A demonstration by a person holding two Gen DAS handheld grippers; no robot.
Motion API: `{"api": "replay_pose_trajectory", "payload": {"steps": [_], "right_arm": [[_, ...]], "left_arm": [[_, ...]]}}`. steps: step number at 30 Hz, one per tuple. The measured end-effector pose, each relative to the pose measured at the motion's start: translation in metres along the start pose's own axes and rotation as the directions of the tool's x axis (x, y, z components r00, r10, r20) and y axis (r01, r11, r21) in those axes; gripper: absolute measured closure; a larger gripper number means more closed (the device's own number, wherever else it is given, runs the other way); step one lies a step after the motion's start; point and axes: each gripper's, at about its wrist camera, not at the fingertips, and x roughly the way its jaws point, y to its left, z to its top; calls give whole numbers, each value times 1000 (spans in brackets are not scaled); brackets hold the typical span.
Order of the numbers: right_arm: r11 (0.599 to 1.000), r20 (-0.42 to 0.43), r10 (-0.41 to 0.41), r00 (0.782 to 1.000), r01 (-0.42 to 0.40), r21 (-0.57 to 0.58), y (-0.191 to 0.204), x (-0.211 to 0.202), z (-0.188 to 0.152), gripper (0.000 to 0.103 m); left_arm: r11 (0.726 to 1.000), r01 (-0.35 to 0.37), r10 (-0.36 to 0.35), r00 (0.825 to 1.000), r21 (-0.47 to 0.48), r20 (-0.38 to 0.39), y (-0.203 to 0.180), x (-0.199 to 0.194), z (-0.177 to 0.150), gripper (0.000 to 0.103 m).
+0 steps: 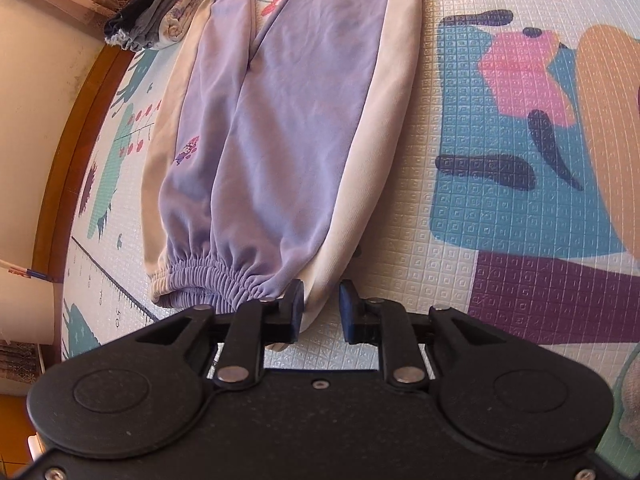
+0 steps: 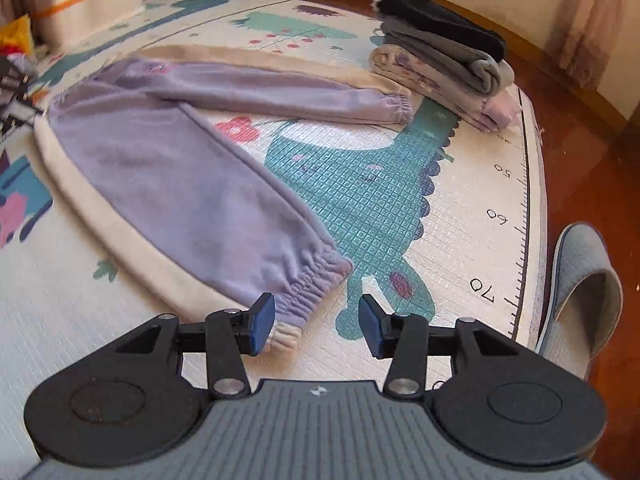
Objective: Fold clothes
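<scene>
A pair of soft lilac trousers with cream side panels and gathered elastic cuffs [image 2: 168, 168] lies flat on a textured foam play mat printed with cartoon shapes [image 2: 360, 184]. Its 2 legs are spread apart in a V, likely smoothed out so they can be folded one over the other.

The left gripper [image 1: 321, 309] sits at the waistband end, its jaws released but straddling the cream corner of the waist, probably about to pinch it. The right gripper [image 2: 316, 322] sits at the near leg's cuff, jaws wide apart, with the cuff just beside its left pad and nothing held. Working opposite ends would let both lift the garment evenly.

A stack of folded clothes in black, grey and pale floral fabric [image 2: 440, 56] rests near the mat's far right corner, just beyond the far cuff, presumably the finished pile.

Only the right wrist view shows a grey slipper [image 2: 580, 280] off the mat's right edge, a printed ruler along that edge, and a white box with orange trim [image 2: 92, 4] at the far left corner. Only the left wrist view shows the small purple embroidered motif near the waist.
</scene>
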Motion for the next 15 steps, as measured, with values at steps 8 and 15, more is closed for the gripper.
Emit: {"api": "replay_pose_trajectory", "payload": {"steps": [8,15], "right_arm": [[1000,-71,-1,997,3,31,11,32,2,86],[1000,-195,8,981,-10,-9,18,9,-19,88]], "left_arm": [[999,-5,6,1000,36,-21,-6,1,-1,102],[997,57,-57,998,43,-2,-8,-25,-9,103]]}}
